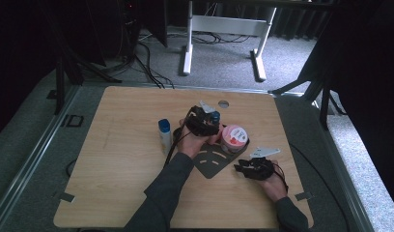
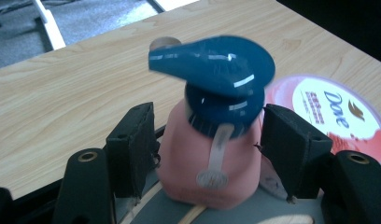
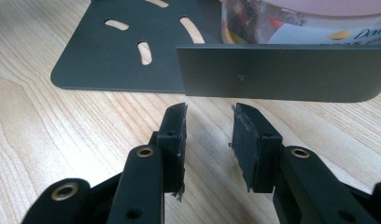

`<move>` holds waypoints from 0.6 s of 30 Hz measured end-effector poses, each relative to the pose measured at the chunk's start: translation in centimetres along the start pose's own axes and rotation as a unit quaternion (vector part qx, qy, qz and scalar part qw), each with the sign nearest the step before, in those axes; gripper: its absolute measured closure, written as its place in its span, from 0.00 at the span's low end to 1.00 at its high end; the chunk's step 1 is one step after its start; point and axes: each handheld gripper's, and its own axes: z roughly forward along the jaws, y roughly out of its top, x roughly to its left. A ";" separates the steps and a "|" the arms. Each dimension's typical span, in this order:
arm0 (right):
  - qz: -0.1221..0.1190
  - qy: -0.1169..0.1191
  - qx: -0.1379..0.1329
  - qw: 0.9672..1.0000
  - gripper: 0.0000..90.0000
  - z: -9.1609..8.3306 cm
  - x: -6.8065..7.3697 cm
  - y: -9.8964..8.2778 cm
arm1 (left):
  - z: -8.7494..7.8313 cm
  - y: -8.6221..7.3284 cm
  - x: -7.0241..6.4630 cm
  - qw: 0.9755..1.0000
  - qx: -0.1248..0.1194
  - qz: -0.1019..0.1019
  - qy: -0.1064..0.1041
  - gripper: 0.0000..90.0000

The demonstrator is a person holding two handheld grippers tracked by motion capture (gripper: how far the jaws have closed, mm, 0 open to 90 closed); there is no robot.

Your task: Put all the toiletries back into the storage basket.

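The left claw (image 2: 205, 140) stands open around a pink pump bottle (image 2: 209, 163) with a blue pump head (image 2: 216, 70); the pads sit just beside the bottle's sides, not pressing, and the pink-lidded jar (image 2: 333, 112) lies just beyond its right pad. The right claw (image 3: 208, 135) rests open and empty on the surface (image 3: 48, 140), with the upturned edge of a dark metal plate (image 3: 282, 72) just ahead of its tips.

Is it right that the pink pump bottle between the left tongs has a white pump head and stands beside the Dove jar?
Not quite: the pump head is dark blue, as the left gripper view shows. The rest holds: the pink pump bottle sits between the left tongs, beside the Dove jar.
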 end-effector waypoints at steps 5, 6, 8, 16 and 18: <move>0.001 0.000 0.000 1.000 0.72 0.0 0.1 0.0 | -1.7 -0.7 0.1 1.000 -0.009 0.010 -0.005 0.42; 0.001 0.001 0.000 1.000 0.72 0.0 0.1 0.0 | -2.0 -0.9 0.1 1.000 -0.010 0.013 -0.006 0.42; 0.001 0.001 -0.001 1.000 0.72 0.0 0.1 0.0 | -2.7 -1.3 0.1 1.000 -0.012 0.022 -0.007 0.44; 0.001 0.001 0.000 1.000 0.72 0.0 0.1 0.0 | -5.5 -3.1 1.4 1.000 -0.013 0.027 0.009 0.67; 0.001 0.000 0.000 1.000 0.72 0.0 0.1 0.0 | -6.1 -3.6 2.0 0.999 -0.023 0.017 0.017 0.76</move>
